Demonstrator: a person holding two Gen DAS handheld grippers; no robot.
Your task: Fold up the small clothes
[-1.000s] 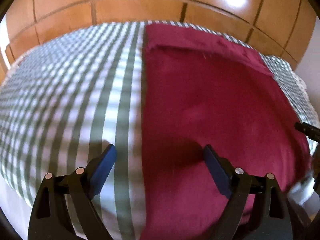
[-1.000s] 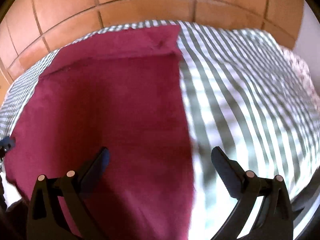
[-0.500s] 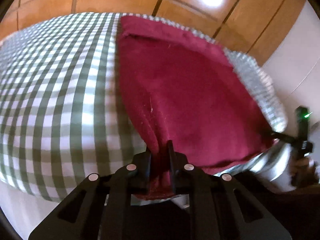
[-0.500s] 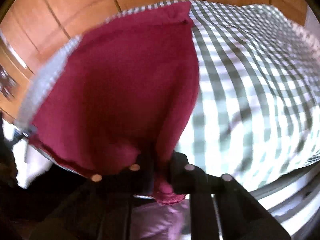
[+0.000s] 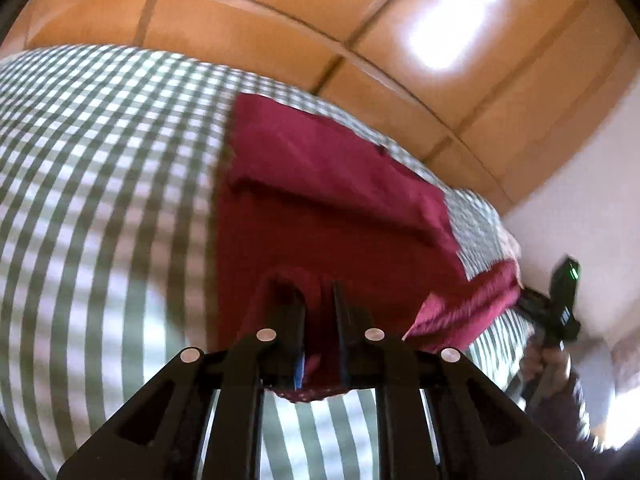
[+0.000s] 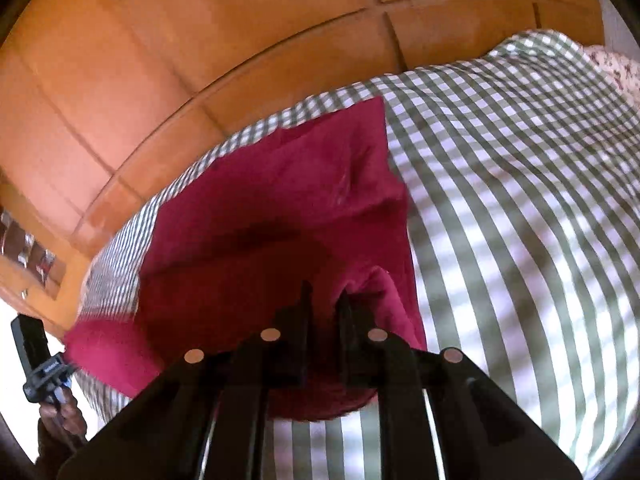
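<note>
A dark red cloth [image 5: 320, 184] lies on a green and white checked bed cover [image 5: 100, 168]. My left gripper [image 5: 318, 296] is shut on the cloth's near left corner and holds it lifted above the cover. My right gripper [image 6: 322, 300] is shut on the near right corner of the same cloth [image 6: 280, 208], also lifted. The near edge hangs between the two grippers and the cloth sags in the middle. The right gripper shows at the right edge of the left wrist view [image 5: 560, 308]. The left gripper shows at the left edge of the right wrist view [image 6: 40, 360].
A padded orange-brown headboard [image 5: 280, 20] runs along the far side of the bed. A white wall [image 5: 592, 200] stands to the right. The checked cover [image 6: 520, 200] spreads wide on the right of the cloth. A flowered pillow [image 6: 612, 68] lies at the far right.
Both grippers were open over the near edge, then shut on the near corners. They have now lifted the corners and carried them forward over the cloth toward the headboard.
</note>
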